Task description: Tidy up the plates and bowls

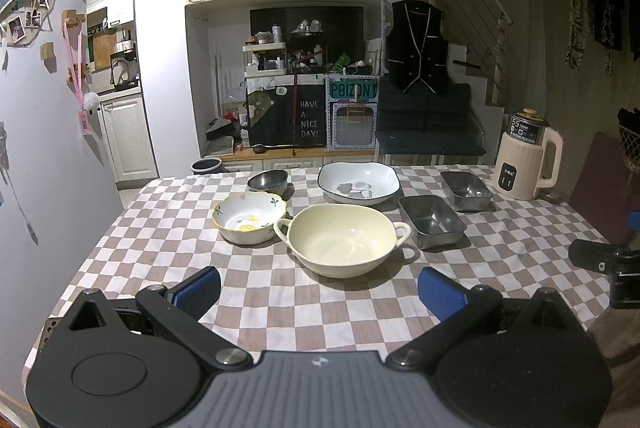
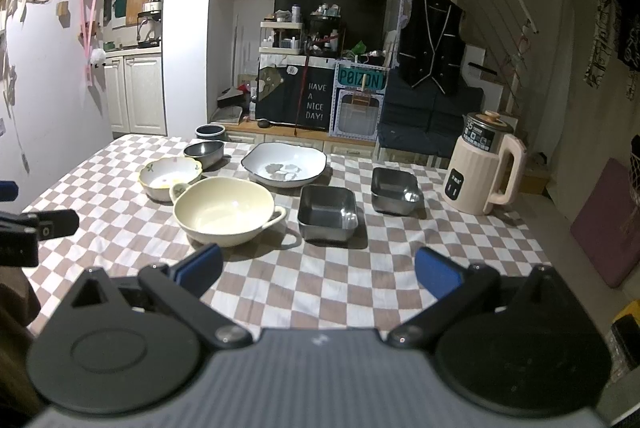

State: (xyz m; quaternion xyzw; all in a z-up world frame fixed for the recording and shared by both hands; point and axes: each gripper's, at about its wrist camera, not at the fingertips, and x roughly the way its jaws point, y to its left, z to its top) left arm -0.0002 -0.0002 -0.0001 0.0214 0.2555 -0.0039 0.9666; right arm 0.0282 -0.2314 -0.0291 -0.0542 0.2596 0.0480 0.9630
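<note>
Through the left wrist we see our left claw (image 1: 319, 292) wide open, empty, above the checked bench (image 1: 160, 248); the glossy cream two-handled ceramic bowl (image 1: 340, 244) sits just beyond. Through the right wrist, our right claw (image 2: 319, 278) gapes empty; two square steel trays (image 2: 327, 214) lie right of that bowl.

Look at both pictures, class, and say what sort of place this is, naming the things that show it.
Most likely a small home, a dining table beside a kitchen. A checked tablecloth carries bowls such as the cream two-handled bowl, an electric kettle stands at the table's edge, and white kitchen cabinets line the far wall.
</note>
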